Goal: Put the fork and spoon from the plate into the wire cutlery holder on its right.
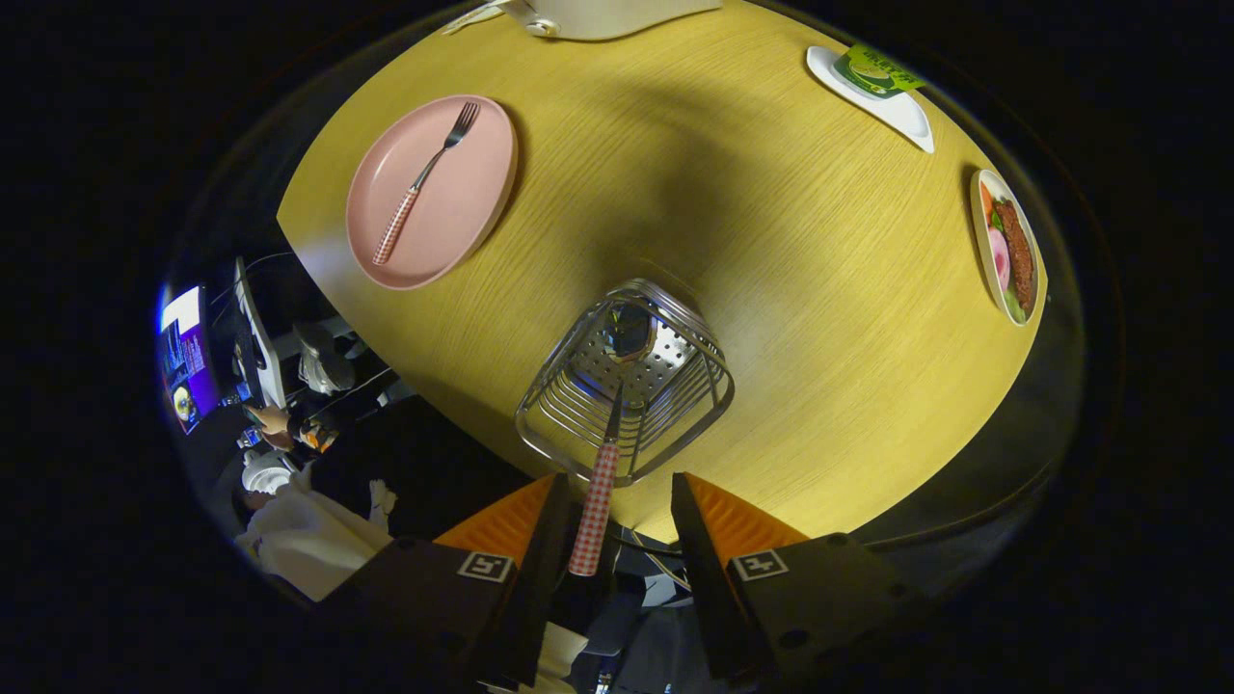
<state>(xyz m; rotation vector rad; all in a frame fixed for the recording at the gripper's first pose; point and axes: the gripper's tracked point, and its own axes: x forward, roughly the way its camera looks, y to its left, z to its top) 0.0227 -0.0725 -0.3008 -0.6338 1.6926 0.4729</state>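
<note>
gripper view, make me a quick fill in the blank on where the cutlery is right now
1. The fork lies on the pink ____.
2. The spoon stands in the wire ____.
3. The gripper fingers are ____, apart from the spoon's checked handle.

Missing words: plate; cutlery holder; open

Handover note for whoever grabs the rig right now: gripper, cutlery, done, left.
Gripper: open, fingers apart above the wire cutlery holder; the spoon's checked handle stands between them, close to one finger, neither clearly pressing on it.
Spoon: bowl end down inside the holder.
Fork: lying on the pink plate, beyond the holder on the yellow table.
Done: spoon in the holder.
Left: pick the fork off the plate, drop it in the holder.
</note>
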